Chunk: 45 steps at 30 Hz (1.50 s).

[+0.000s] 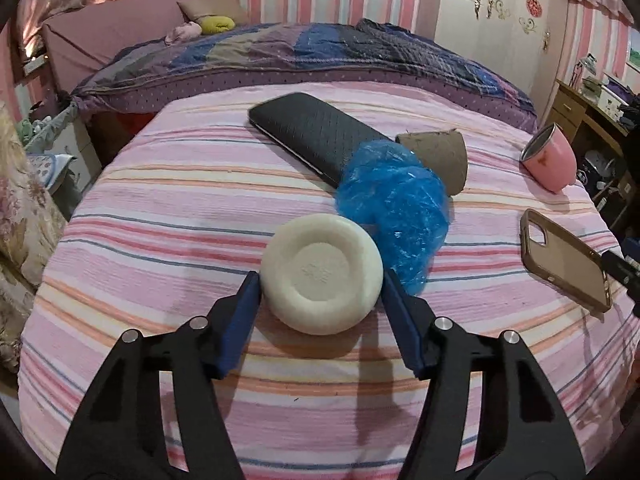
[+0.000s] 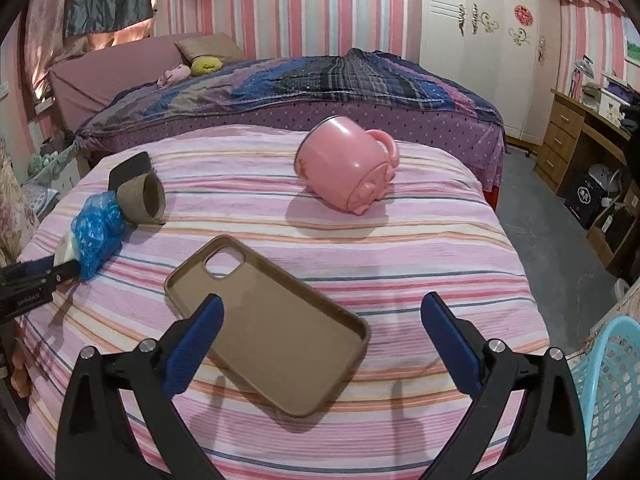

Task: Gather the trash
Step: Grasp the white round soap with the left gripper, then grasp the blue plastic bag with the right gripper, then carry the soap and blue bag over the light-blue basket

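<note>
Trash on the striped spread takes three forms: a round white disc (image 1: 320,274), a crumpled blue plastic bag (image 1: 394,204) and a brown cardboard tube (image 1: 438,158). The disc lies tilted, its dished face turned up toward the left wrist camera; being round, it has no long axis. It sits between the two blue pads of the left claw (image 1: 321,280), which flank its rim on either side; the pads appear to touch it, so the claw looks clamped on the disc. Just behind and to the right, the blue plastic bag touches the disc. The cardboard tube lies on its side behind the bag, its long axis running across the bed, one open end facing right in the right wrist view. A black case (image 1: 316,136) lies diagonally behind both, its long axis running from upper left to lower right.

Farther right, a brown phone case (image 2: 268,324) lies hollow side up, camera cutout at its far end, between the widely parted fingers of the right claw (image 2: 322,304), which do not touch it. A pink mug (image 2: 346,168) lies tipped over beyond it.

All rest on a bed (image 2: 420,248) with a pink striped cover. A purple quilt (image 2: 320,80) lies behind, pink striped walls (image 2: 304,12) and a white wardrobe (image 2: 480,40) beyond, a wooden desk (image 2: 568,136) at right and a turquoise basket (image 2: 612,392) at the bed's near right corner.
</note>
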Motion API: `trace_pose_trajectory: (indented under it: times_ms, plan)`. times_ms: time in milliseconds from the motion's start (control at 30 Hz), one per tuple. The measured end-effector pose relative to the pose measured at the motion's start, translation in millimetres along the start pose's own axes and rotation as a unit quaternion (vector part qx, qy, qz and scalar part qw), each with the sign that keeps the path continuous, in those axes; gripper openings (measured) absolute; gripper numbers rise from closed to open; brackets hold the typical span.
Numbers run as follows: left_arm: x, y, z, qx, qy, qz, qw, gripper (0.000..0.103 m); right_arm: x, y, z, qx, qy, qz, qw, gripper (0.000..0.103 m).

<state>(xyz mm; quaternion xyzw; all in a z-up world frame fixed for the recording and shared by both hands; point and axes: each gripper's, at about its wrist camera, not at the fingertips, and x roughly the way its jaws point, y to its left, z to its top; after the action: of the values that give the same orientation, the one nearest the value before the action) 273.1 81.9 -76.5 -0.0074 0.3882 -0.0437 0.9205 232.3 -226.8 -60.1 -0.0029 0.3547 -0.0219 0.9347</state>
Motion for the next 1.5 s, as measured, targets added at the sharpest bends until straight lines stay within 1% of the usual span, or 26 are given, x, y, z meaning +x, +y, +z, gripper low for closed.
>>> trace_pose_trajectory:
  times_ms: [100, 167, 200, 233, 300, 333, 400, 433, 467, 533, 667, 733, 767, 900, 1033, 1100, 1133, 1200, 1233, 1267, 1300, 1333, 1367, 1400, 1467, 1500]
  plan:
    - [-15.4, 5.9, -6.5, -0.003, -0.021, 0.006, 0.9998, 0.06, -2.0, 8.0, 0.1, -0.016, -0.004, -0.001, 1.0, 0.097]
    - [-26.7, 13.3, -11.4, -0.002, -0.036, 0.018, 0.9992, 0.06, -2.3, 14.4, -1.1, -0.025, -0.008, -0.005, 1.0, 0.097]
    - [-30.6, 18.1, -12.6, -0.001, -0.042, 0.026, 0.9988, 0.06, -2.9, 18.1, -1.8, -0.03, -0.01, -0.007, 0.999, 0.097]
    - [-36.1, 24.7, -14.2, 0.0, -0.051, 0.045, 0.9977, 0.06, -4.5, 27.2, -1.5, -0.04, -0.013, -0.001, 0.999, 0.097]
    - [-42.3, 35.6, -16.3, -0.001, -0.063, 0.07, 0.9955, 0.06, -4.6, 34.2, -1.5, -0.044, -0.015, 0.005, 0.999, 0.097]
    - [-45.7, 43.0, -17.6, -0.007, -0.07, 0.08, 0.9943, 0.06, -9.2, 46.4, 0.3, -0.052, -0.021, 0.022, 0.998, 0.097]
    - [-50.3, 57.7, -20.1, -0.028, -0.078, 0.093, 0.9922, 0.06, -12.9, 57.8, 2.5, -0.061, -0.03, 0.038, 0.997, 0.097]
    - [-52.5, 67.1, -21.7, -0.047, -0.083, 0.104, 0.99, 0.06, -13.1, 58.2, 1.6, -0.062, -0.032, 0.04, 0.997, 0.097]
    - [-53.5, 73.2, -22.1, -0.063, -0.086, 0.109, 0.9884, 0.06, -14.7, 68.1, 3.9, -0.073, -0.039, 0.051, 0.995, 0.097]
    - [-53.8, 82.7, -23.2, -0.089, -0.087, 0.11, 0.9862, 0.06, -11.8, 82.3, 8.9, -0.091, -0.039, 0.066, 0.993, 0.097]
    - [-54.0, 82.8, -22.4, -0.089, -0.089, 0.124, 0.9843, 0.06, -2.4, 106.5, 19.9, -0.119, -0.039, 0.073, 0.989, 0.097]
    - [-52.9, 79.1, -22.2, -0.082, -0.09, 0.128, 0.9843, 0.06, 4.8, 116.8, 25.5, -0.12, -0.037, 0.081, 0.989, 0.097]
    - [-52.6, 80.1, -22.7, -0.082, -0.089, 0.126, 0.9846, 0.06, 13.6, 122.0, 30.4, -0.115, -0.029, 0.093, 0.989, 0.097]
    - [-56.3, 90.1, -26.0, -0.106, -0.096, 0.123, 0.982, 0.06, 36.8, 141.1, 37.9, -0.112, -0.008, 0.121, 0.986, 0.094]
    - [-60.2, 91.2, -27.5, -0.114, -0.105, 0.125, 0.98, 0.06, 61.1, 157.9, 44.6, -0.13, 0.019, 0.132, 0.982, 0.081]
    - [-58.1, 90.2, -26.3, -0.11, -0.1, 0.125, 0.981, 0.06, 64.6, 164.9, 44.6, -0.135, 0.029, 0.139, 0.981, 0.07]
    - [-57.1, 90.3, -26.3, -0.109, -0.099, 0.123, 0.9814, 0.06, 70.1, 165.5, 43.8, -0.137, 0.038, 0.149, 0.978, 0.067]
    - [-56.3, 90.9, -26.5, -0.111, -0.097, 0.122, 0.9815, 0.06, 69.9, 171.1, 41.6, -0.137, 0.042, 0.163, 0.976, 0.044]
    - [-56.2, 91.4, -26.6, -0.113, -0.096, 0.123, 0.9813, 0.06, 72.9, 172.1, 41.4, -0.136, 0.043, 0.169, 0.975, 0.039]
    - [-56.1, 91.7, -26.6, -0.113, -0.096, 0.123, 0.9812, 0.06, 71.6, 173.6, 39.5, -0.136, 0.04, 0.175, 0.974, 0.031]
    - [-55.6, 92.4, -26.4, -0.113, -0.096, 0.125, 0.981, 0.06, 66.5, 169.7, 38.8, -0.136, 0.03, 0.175, 0.975, 0.026]
    - [-55.2, 91.8, -26.4, -0.113, -0.095, 0.126, 0.981, 0.06, 63.7, 165.7, 37.7, -0.135, 0.026, 0.176, 0.975, 0.025]
    - [-54.6, 91.7, -26.2, -0.112, -0.094, 0.127, 0.9811, 0.06, 51.1, 152.8, 38.5, -0.127, 0.009, 0.176, 0.976, 0.023]
    - [-54.4, 91.4, -26.1, -0.111, -0.093, 0.128, 0.9811, 0.06, 48.3, 150.9, 38.0, -0.125, 0.008, 0.178, 0.976, 0.023]
    - [-55.4, 91.2, -26.3, -0.111, -0.096, 0.128, 0.9808, 0.06, 26.8, 129.0, 37.1, -0.113, -0.008, 0.176, 0.978, 0.022]
    - [-56.8, 89.5, -26.4, -0.108, -0.1, 0.13, 0.9805, 0.06, 24.1, 127.2, 35.4, -0.113, -0.01, 0.174, 0.978, 0.022]
